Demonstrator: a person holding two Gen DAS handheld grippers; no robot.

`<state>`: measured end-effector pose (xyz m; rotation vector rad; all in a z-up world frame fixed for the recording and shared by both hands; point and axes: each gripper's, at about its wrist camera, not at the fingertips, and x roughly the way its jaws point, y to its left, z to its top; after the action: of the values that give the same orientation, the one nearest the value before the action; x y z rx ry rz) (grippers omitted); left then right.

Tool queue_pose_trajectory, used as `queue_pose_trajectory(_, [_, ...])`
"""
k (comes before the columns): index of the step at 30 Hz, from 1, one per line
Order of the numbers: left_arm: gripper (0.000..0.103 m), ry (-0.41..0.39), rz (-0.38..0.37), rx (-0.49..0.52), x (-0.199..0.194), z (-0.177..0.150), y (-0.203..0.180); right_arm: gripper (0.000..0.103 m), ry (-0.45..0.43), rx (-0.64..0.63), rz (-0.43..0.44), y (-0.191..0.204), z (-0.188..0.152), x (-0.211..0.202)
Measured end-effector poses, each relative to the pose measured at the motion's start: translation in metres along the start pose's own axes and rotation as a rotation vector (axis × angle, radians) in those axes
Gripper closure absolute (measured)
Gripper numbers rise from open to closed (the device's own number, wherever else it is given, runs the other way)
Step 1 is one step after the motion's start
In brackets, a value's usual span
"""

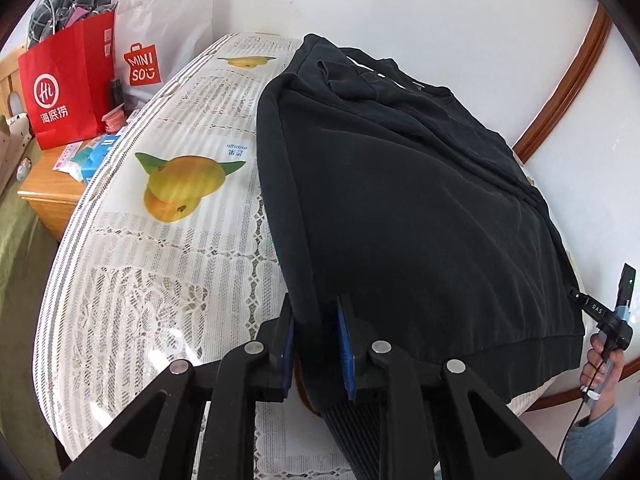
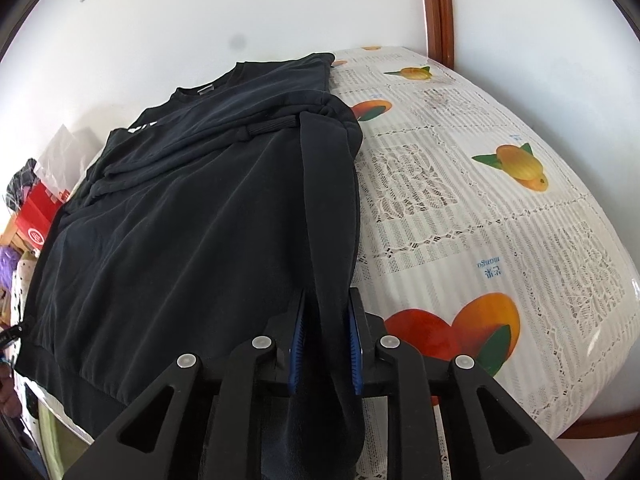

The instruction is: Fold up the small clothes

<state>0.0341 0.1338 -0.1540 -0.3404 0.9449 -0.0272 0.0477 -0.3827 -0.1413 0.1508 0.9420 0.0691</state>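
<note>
Lying on the fruit-print cloth (image 1: 180, 240) of the desk, the black sweatshirt (image 1: 400, 200) has its near hem cut off behind both tools. The left tool (image 1: 316, 344) pinches the sweatshirt's near left corner between blue pads. The right tool (image 2: 326, 344) clamps the folded right edge; white lettering at the far end is unreadable.
</note>
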Motion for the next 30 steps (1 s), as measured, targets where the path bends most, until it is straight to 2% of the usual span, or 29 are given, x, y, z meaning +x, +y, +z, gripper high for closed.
queue_pose_trajectory(6, [0.077, -0.001, -0.003, -0.003, 0.008, 0.014, -0.005, 0.083, -0.012, 0.001, -0.01, 0.006, 0.006, 0.007])
queue_pose_trajectory(12, [0.077, 0.006, 0.009, 0.014, 0.008, 0.015, -0.01, 0.082, 0.003, -0.002, 0.007, 0.004, -0.001, 0.001])
queue_pose_trajectory(17, [0.079, 0.016, -0.016, 0.03, 0.004, 0.005, -0.014, 0.081, 0.0, 0.005, 0.017, 0.005, -0.012, -0.005])
queue_pose_trajectory(18, [0.081, 0.013, -0.006, 0.04, 0.003, 0.004, -0.015, 0.08, -0.004, 0.004, 0.015, 0.006, -0.013, -0.006])
queue_pose_trajectory(19, [0.089, 0.009, 0.009, 0.052, 0.003, 0.002, -0.016, 0.08, -0.009, 0.003, 0.01, 0.007, -0.014, -0.006])
queue_pose_trajectory(20, [0.092, 0.008, 0.024, 0.057, 0.002, 0.001, -0.016, 0.089, -0.011, -0.003, 0.005, 0.009, -0.014, -0.005])
queue_pose_trajectory(21, [0.095, 0.008, 0.025, 0.054, 0.001, 0.0, -0.015, 0.094, -0.01, -0.006, 0.004, 0.011, -0.014, -0.006])
queue_pose_trajectory(27, [0.096, -0.026, -0.042, 0.023, -0.03, 0.0, -0.01, 0.095, -0.082, 0.022, -0.002, 0.001, -0.013, -0.034])
queue_pose_trajectory(30, [0.096, -0.058, -0.057, 0.048, -0.046, 0.002, -0.018, 0.095, -0.109, 0.017, 0.007, 0.0, -0.011, -0.049])
